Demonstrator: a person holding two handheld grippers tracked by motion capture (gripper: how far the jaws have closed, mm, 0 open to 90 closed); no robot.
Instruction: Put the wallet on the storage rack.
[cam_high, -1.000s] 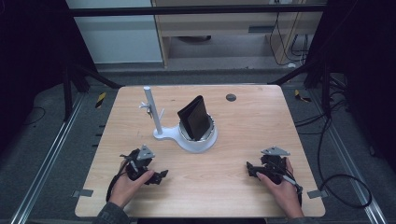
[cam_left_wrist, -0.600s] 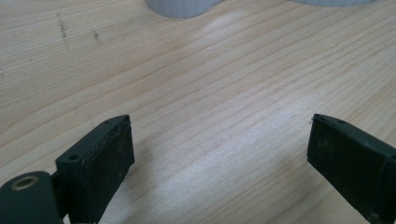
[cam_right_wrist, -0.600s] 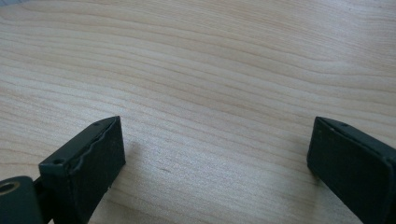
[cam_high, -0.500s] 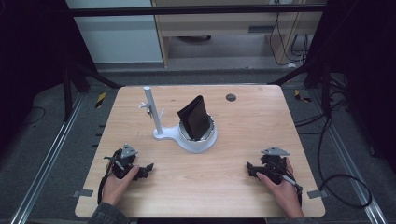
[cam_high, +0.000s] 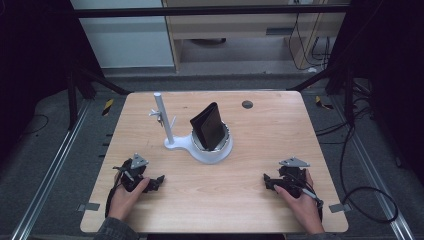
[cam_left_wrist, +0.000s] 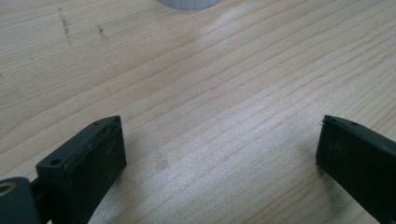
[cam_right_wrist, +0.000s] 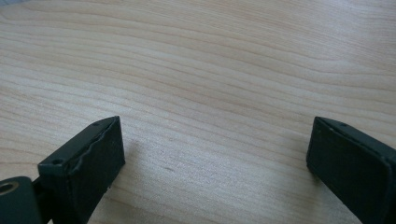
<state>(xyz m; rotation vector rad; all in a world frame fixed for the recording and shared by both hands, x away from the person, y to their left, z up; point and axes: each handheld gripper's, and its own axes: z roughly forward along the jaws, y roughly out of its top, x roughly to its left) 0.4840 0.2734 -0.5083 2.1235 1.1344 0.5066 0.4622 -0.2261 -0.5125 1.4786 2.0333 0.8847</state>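
A black wallet-like pouch (cam_high: 208, 126) stands upright in a white round holder (cam_high: 214, 149) that has a white post (cam_high: 163, 119), at the middle of the wooden table (cam_high: 260, 130). My left gripper (cam_high: 156, 181) rests low on the table near its front left, held by a hand, jaws wide apart with bare wood between them (cam_left_wrist: 219, 140). The holder's rim (cam_left_wrist: 187, 3) peeks in at the top of the left gripper view. At the front right my right gripper (cam_high: 270, 182) lies on the table, open, with nothing between its jaws (cam_right_wrist: 215, 140).
A small dark round disc (cam_high: 247, 104) lies near the table's far edge. Cables (cam_high: 360, 195) trail on the floor to the right. Black frame bars stand at both sides. Bare wood stretches between the two grippers.
The left hand and its gripper drew back toward the front left, then shifted slightly right again. The right gripper has stayed in place.
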